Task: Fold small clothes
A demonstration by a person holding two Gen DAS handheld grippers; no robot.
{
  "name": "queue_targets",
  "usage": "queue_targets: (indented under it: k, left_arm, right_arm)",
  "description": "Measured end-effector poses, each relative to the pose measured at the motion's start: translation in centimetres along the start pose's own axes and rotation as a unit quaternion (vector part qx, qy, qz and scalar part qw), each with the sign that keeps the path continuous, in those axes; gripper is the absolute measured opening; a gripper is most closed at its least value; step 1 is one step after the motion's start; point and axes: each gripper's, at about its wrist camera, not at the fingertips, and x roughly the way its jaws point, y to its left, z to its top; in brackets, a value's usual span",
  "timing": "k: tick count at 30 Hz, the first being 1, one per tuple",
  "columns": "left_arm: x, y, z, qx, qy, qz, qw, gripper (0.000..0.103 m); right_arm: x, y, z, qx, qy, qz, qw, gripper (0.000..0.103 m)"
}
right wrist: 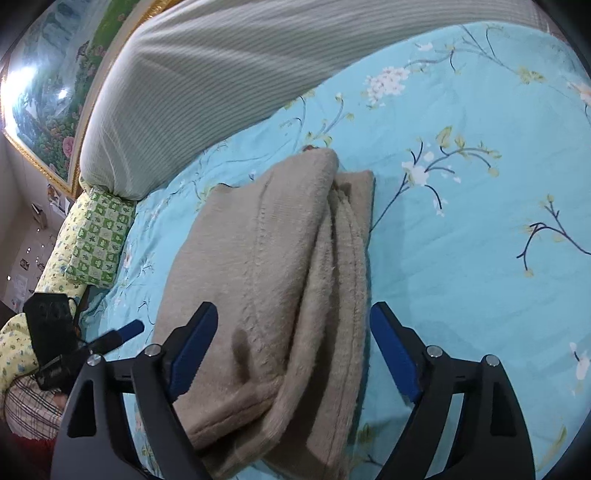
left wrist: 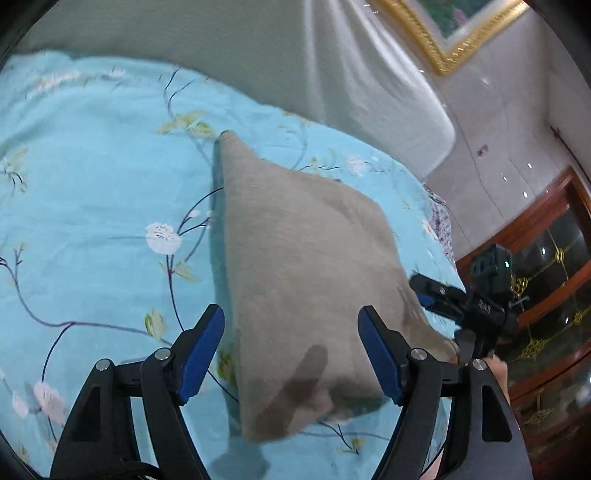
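Observation:
A beige fuzzy garment (left wrist: 295, 266) lies folded on the turquoise floral bedsheet (left wrist: 92, 177). In the right wrist view the garment (right wrist: 258, 280) shows several stacked layers with the folded edges toward the right. My left gripper (left wrist: 291, 332) is open just above its near end, one finger on each side, nothing held. My right gripper (right wrist: 293, 332) is open over the garment's near end, empty. The right gripper also shows in the left wrist view (left wrist: 439, 295) at the garment's right edge. The left gripper shows in the right wrist view (right wrist: 122, 332) at the left.
A white ribbed pillow or bolster (right wrist: 207, 88) lies along the far side of the bed. A green checked pillow (right wrist: 99, 236) sits at the left. A gold-framed painting (left wrist: 454, 33) hangs on the wall. A dark wooden cabinet (left wrist: 546, 240) stands beyond the bed's right edge.

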Motion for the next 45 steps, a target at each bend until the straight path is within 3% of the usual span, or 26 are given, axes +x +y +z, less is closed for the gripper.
queue_targets:
  k: [7,9,12,14,15,17,21,26,30,36,39,43,45]
  left_arm:
    - [5.4,3.5,2.2,-0.056,0.058,-0.036,0.9961,0.076]
    - [7.2,4.2,2.5,-0.071,0.075,-0.057,0.9930,0.081]
    - [8.8,4.5,2.8,-0.074,0.077,-0.085,0.9906,0.082]
    - [9.7,4.1,3.1,-0.066,0.078,-0.091,0.9907,0.072]
    - [10.2,3.9,3.1,-0.065,0.080,-0.089,0.9906,0.062]
    - [10.3,3.8,3.2,-0.068,0.075,-0.091,0.9907,0.053]
    - [6.8,3.3,2.5,-0.052,0.039,-0.104,0.9925,0.044]
    - [-0.9,5.2,0.7,-0.047,-0.011,-0.074,0.9961,0.044]
    - [-8.5,9.0,-1.6,-0.061,-0.050,-0.024,0.9966,0.044]
    - [-14.7,15.6,-4.3,-0.102,-0.079,0.024,0.9913,0.044]
    - [-14.7,18.7,-5.8,-0.130,-0.061,0.036,0.9889,0.047]
    - [-15.6,19.7,-7.4,-0.148,-0.078,0.038,0.9852,0.055]
    - [-17.0,19.2,-8.5,-0.144,-0.092,0.058,0.9836,0.060]
  right_arm:
    - [1.7,-0.7,0.3,0.005,0.021,0.006,1.000,0.085]
    - [2.2,-1.0,0.4,0.003,0.026,0.006,1.000,0.085]
    - [3.0,-1.6,0.3,0.010,0.031,0.030,0.999,0.085]
    - [3.6,-1.5,0.2,0.007,0.035,0.053,0.998,0.074]
    - [4.1,-1.5,0.1,0.013,0.044,0.077,0.996,0.052]
    - [4.6,-1.5,-0.1,0.028,0.046,0.083,0.995,0.044]
    - [3.3,0.6,-0.6,0.018,0.025,0.082,0.996,0.039]
    - [4.1,6.6,-1.8,-0.026,0.034,0.122,0.992,0.039]
    - [7.4,12.2,-3.2,-0.060,0.054,0.176,0.981,0.039]
    - [14.7,20.4,-5.4,-0.095,0.101,0.228,0.964,0.039]
    - [17.4,21.6,-6.3,-0.097,0.127,0.217,0.963,0.040]
    - [18.0,21.6,-7.2,-0.098,0.137,0.164,0.972,0.059]
    - [16.8,21.3,-7.0,-0.096,0.127,0.149,0.976,0.063]
